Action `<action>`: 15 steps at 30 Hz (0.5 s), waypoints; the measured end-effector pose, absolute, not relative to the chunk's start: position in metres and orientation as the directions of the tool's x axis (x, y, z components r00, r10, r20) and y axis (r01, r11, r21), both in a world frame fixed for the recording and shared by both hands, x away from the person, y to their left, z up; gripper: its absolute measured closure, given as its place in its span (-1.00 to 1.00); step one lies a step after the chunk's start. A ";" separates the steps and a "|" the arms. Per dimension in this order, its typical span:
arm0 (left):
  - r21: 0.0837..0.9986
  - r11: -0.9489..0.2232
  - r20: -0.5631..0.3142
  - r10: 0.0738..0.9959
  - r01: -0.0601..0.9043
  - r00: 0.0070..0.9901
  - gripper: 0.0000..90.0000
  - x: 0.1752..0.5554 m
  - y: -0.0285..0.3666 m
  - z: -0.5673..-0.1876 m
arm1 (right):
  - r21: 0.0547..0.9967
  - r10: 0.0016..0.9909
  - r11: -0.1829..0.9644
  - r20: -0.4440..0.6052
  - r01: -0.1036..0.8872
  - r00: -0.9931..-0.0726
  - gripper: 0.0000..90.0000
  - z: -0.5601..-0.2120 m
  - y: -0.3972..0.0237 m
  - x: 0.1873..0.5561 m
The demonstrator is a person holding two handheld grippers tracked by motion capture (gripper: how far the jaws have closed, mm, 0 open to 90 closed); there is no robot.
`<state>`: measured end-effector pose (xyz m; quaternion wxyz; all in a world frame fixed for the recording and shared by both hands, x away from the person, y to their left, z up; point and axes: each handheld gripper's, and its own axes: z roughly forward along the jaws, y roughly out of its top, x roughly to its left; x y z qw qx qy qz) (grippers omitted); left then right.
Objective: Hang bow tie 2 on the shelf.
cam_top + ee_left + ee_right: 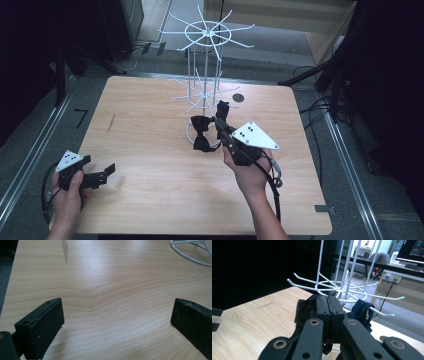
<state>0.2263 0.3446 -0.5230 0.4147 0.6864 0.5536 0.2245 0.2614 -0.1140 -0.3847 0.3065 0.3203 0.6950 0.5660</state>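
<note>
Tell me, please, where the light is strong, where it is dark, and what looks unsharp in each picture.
High view: table evenly lit, surroundings dark. Left gripper view: pale glare across the wood, open jaws near the lens soft. Right gripper view: left half black, bright room behind the white rack, links at the bottom blurred.

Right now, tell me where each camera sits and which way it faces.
High view: above the person's side, looking forward and down at the wooden table; both forearms show.
Left gripper view: on the left gripper, facing bare tabletop between open jaws.
Right gripper view: on the right gripper, shut on a black fabric bow tie.
Shared: the white wire rack.
</note>
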 end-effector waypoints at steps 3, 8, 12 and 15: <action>0.818 -0.043 -0.151 0.946 0.574 0.286 -1.00 0.226 0.345 -0.523 | 0.983 0.793 0.152 -0.061 0.101 -0.606 1.00 -0.383 -0.114 0.263; 0.818 -0.040 -0.154 0.946 0.573 0.285 -1.00 0.226 0.344 -0.523 | 0.984 0.795 0.148 -0.059 0.099 -0.603 1.00 -0.381 -0.114 0.265; 0.819 -0.042 -0.152 0.946 0.572 0.287 -1.00 0.226 0.345 -0.523 | 0.984 0.798 0.146 -0.055 0.104 -0.600 1.00 -0.381 -0.115 0.268; 0.819 -0.040 -0.153 0.946 0.572 0.286 -1.00 0.226 0.344 -0.523 | 0.984 0.800 0.145 -0.053 0.107 -0.597 1.00 -0.381 -0.116 0.270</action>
